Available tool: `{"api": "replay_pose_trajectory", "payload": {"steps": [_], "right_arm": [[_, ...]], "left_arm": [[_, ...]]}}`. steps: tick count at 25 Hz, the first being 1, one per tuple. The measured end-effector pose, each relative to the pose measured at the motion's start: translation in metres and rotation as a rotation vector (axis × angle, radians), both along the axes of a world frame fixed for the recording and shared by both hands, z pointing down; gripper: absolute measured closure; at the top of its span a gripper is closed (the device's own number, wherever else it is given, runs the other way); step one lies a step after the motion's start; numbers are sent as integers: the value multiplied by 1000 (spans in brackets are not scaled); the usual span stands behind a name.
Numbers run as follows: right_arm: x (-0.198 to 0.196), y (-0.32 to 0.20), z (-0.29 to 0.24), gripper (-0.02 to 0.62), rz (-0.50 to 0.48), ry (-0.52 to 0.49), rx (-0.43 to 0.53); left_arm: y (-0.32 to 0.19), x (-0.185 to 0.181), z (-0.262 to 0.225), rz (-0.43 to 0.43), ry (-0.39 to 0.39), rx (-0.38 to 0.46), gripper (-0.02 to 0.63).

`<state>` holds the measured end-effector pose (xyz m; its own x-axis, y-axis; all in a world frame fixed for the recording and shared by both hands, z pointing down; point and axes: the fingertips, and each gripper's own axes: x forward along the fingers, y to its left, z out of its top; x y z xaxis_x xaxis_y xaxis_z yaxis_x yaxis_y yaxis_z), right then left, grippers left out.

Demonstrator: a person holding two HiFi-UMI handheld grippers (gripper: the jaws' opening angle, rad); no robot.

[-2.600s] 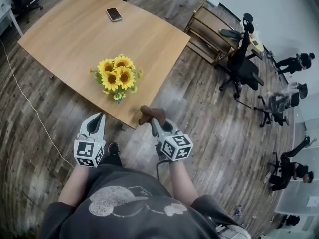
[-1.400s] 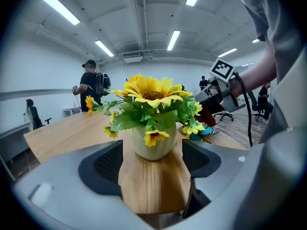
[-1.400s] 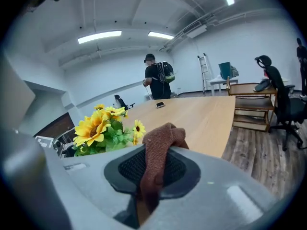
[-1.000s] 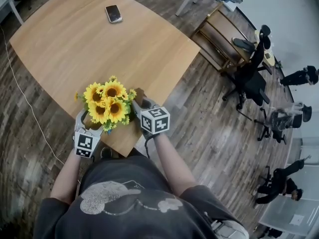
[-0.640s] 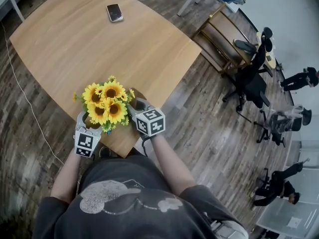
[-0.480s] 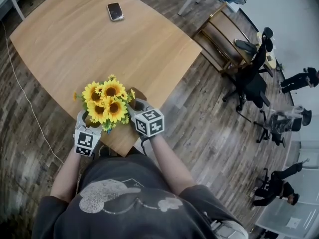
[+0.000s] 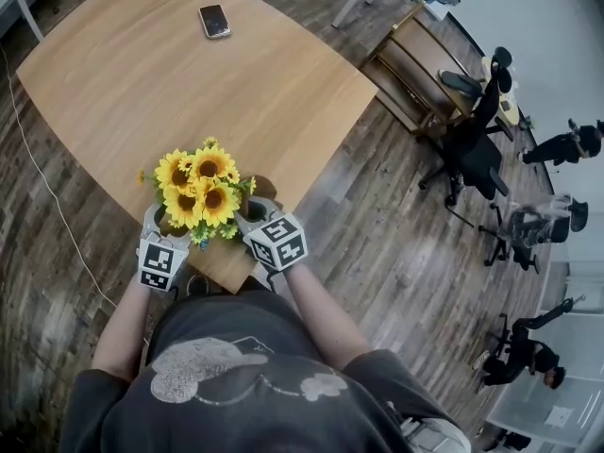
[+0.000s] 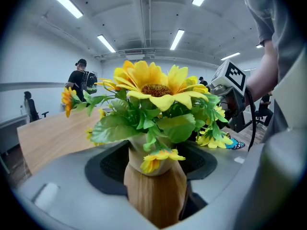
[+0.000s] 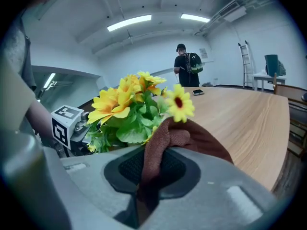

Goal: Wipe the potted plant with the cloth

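Two set-up steps look done: the left gripper [image 7: 160, 223], whose jaws have just been closing, clamps the potted plant [image 7: 198, 187] standing by the near edge of the counter [image 7: 142, 74], and the right gripper [image 7: 253, 211] pinches the brown cloth [image 9: 165, 143] against its leaves [image 9: 129, 128], though most wiping seems left.

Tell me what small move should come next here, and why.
Probably sweep the brown cloth held in the right gripper across the nearest green leaves. It is up against the yellow sunflower plant, and the left gripper has just been closing its jaws round the small cream pot, steadying it.
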<state>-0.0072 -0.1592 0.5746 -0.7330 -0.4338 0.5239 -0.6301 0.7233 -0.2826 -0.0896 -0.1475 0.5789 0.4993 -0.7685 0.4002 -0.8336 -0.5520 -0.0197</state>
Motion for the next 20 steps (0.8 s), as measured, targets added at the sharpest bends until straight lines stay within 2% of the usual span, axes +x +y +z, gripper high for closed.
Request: {"api": "replay_pose_trajectory", "payload": {"steps": [9, 14, 17, 20], "right_arm": [[-16, 26, -5, 548, -84, 2, -9], [-26, 36, -7, 548, -114, -7, -16], [-22, 35, -7, 548, -103, -19, -23], [-3, 29, -6, 548, -39, -20, -25]], "left_arm": [[-4, -3, -3, 82, 9, -20, 267], [-7, -3, -10, 97, 19, -20, 268], [-10, -3, -13, 111, 26, -22, 268], [-9, -7, -7, 114, 27, -44, 268]]}}
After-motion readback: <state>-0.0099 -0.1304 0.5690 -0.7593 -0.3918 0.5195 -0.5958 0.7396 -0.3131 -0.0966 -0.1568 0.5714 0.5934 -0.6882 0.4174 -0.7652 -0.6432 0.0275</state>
